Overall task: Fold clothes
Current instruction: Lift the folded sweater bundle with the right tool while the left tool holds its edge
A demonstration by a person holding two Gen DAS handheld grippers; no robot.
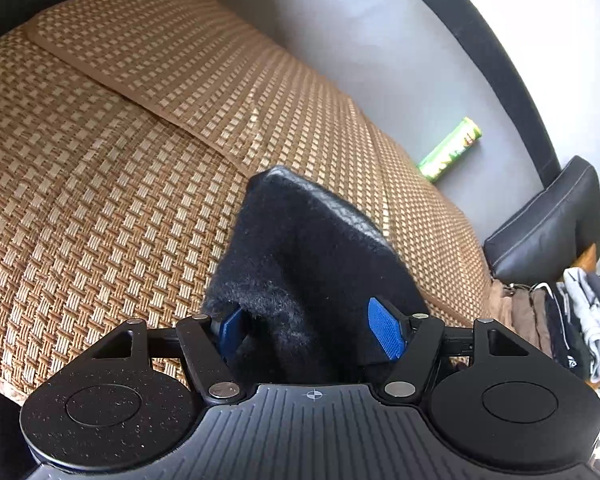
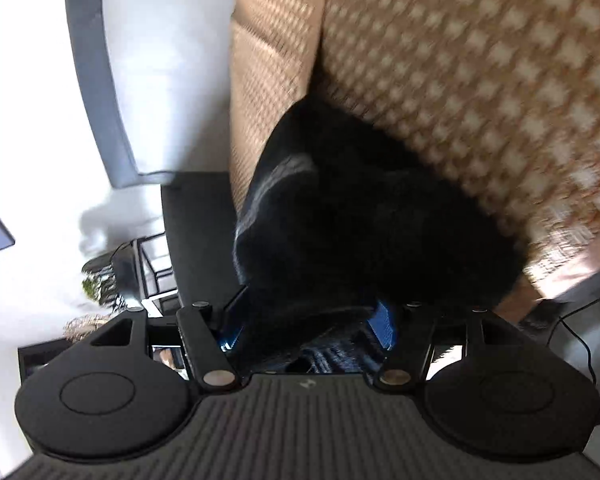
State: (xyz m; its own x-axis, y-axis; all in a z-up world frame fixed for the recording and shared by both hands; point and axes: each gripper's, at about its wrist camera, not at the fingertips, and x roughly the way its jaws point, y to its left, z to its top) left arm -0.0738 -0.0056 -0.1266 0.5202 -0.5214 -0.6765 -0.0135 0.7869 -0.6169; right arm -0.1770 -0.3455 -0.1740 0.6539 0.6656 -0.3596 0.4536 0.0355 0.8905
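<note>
A black fuzzy garment (image 1: pixel 300 264) lies bunched on a woven tan mat (image 1: pixel 100 184) that covers a sofa seat. In the left wrist view it rises in a rough peak straight ahead of the left tool (image 1: pixel 312 330), and its near part fills the space between the two blue pads (image 1: pixel 386 334). The right-hand pad stands clear, its whole textured face showing with the cloth just beside it; the left-hand pad is half buried in the fuzz. The jaws stand wide, and whether they press on the fabric cannot be told from this view.

A second mat panel overlaps the first farther back. Beyond the mat's far edge a green cylindrical can (image 1: pixel 452 150) lies on its side on a grey surface. At the right edge sit a black leather cushion (image 1: pixel 548 216) and a stack of folded clothes (image 1: pixel 568 320).

The right wrist view is rolled sideways and blurred. The same dark garment (image 2: pixel 364 216) hangs against the mat (image 2: pixel 480 72) directly in front of the right tool (image 2: pixel 308 328), with a paler grey band along its left edge. The cloth drops between this tool's blue pads (image 2: pixel 384 322) and covers most of them; the jaws are spread apart, and a grip cannot be confirmed.
</note>
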